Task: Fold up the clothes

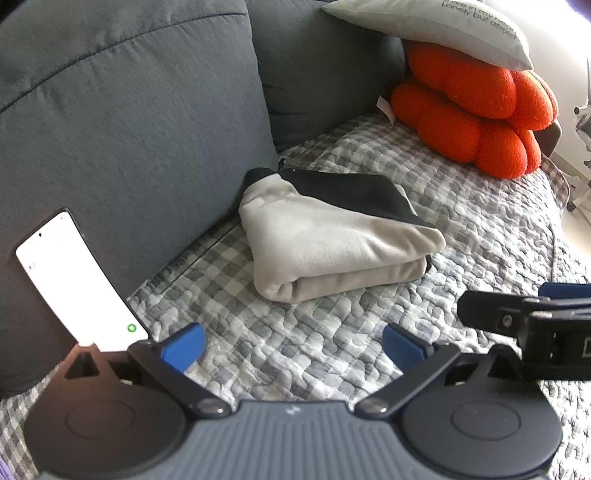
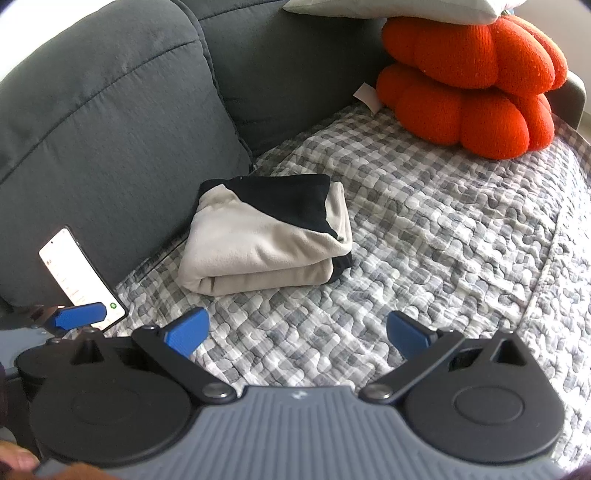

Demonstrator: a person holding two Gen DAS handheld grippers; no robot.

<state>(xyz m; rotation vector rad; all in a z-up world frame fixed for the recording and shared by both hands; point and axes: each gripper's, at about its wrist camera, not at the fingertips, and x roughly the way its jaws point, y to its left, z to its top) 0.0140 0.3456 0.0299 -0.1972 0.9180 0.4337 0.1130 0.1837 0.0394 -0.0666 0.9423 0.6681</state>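
Observation:
A cream and black garment (image 1: 332, 236) (image 2: 266, 236) lies folded into a thick bundle on the checked quilt, close to the sofa's back cushion. My left gripper (image 1: 293, 347) stands open over the quilt, a short way in front of the bundle, with nothing between its blue fingertips. My right gripper (image 2: 297, 334) is also open and empty, hovering nearer than the bundle and to its right. In the left wrist view the right gripper's black body (image 1: 528, 325) shows at the right edge. A blue finger (image 2: 79, 315) of the left gripper shows at the left of the right wrist view.
A lit phone (image 1: 74, 284) (image 2: 83, 275) leans against the dark grey back cushion (image 1: 129, 129). Orange puffy cushions (image 1: 476, 114) (image 2: 472, 85) with a pale pillow (image 1: 432, 26) on top sit at the far right. The checked quilt (image 2: 443, 229) spreads wide to the right.

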